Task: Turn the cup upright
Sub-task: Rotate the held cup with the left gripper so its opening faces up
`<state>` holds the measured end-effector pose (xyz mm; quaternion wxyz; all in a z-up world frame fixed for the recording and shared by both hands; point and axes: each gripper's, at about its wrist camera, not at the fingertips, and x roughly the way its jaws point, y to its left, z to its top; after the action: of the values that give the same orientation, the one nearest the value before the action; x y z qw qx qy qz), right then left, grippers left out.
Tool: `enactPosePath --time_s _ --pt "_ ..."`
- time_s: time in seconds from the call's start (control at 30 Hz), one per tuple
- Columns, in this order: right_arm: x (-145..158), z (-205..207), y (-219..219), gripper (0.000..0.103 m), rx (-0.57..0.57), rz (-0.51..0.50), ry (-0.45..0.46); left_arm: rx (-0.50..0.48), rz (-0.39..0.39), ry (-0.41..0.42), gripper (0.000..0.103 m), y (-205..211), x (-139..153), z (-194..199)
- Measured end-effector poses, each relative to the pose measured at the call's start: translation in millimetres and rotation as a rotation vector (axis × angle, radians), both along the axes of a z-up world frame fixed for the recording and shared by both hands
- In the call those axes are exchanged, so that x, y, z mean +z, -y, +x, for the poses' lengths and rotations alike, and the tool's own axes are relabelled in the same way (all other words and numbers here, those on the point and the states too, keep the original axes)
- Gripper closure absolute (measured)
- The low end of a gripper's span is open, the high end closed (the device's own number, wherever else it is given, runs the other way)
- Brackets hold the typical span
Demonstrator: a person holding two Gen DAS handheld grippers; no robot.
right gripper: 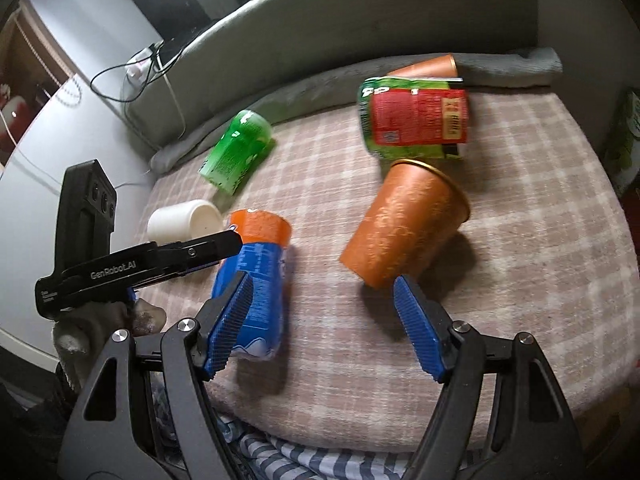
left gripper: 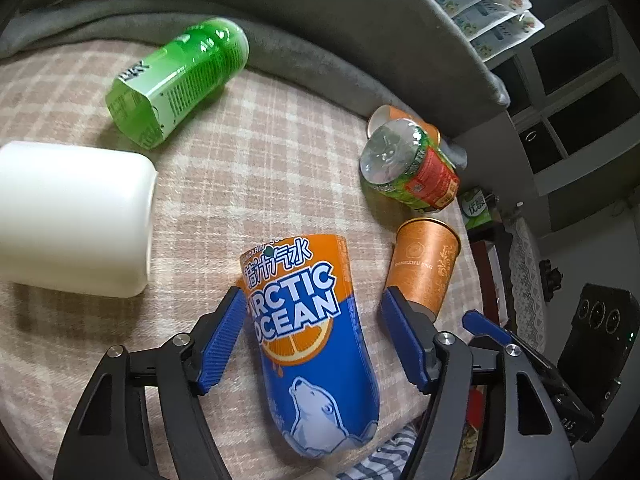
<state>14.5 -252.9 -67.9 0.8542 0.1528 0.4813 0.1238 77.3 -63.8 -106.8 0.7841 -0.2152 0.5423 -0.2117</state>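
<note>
Several cups lie on their sides on a checked blanket (left gripper: 248, 168). A blue and orange "Arctic Ocean" cup (left gripper: 316, 344) lies between the open jaws of my left gripper (left gripper: 314, 312); it also shows in the right wrist view (right gripper: 252, 280). An orange paper cup (right gripper: 404, 228) lies tilted just beyond my open, empty right gripper (right gripper: 322, 300); it also shows in the left wrist view (left gripper: 424, 264). The left gripper's body (right gripper: 120, 268) appears at the left of the right wrist view.
A white cup (left gripper: 72, 216), a green cup (left gripper: 176, 80) and a red and green cup (left gripper: 408, 164) lie on the blanket, with another orange cup (right gripper: 428, 66) behind the last. A grey padded rim (left gripper: 360, 40) runs along the back. The blanket's front edge (right gripper: 360, 432) is close below my grippers.
</note>
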Motion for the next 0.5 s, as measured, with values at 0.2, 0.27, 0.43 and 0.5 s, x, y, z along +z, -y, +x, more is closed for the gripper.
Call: enactPosePath --time_s 0.2,0.27,0.43,0.5 --pt "-1.8 -1.3 9.1 0.027 -0.018 0.007 0.004 0.004 0.012 -0.025 0.04 3.3 -10.6 9.0" --pt "-2.7 -1.3 9.4 0.027 -0.021 0.005 0.004 0.001 0.012 -0.038 0.041 4.7 -14.8 11.5" --pt "-5.3 -0.3 11.8 0.027 -0.036 0.009 0.002 -0.008 0.02 -0.026 0.041 6.1 -14.0 13.3" --pt "-6.6 0.0 12.4 0.027 -0.041 0.007 0.0 -0.01 0.021 -0.023 0.042 6.3 -13.6 13.8"
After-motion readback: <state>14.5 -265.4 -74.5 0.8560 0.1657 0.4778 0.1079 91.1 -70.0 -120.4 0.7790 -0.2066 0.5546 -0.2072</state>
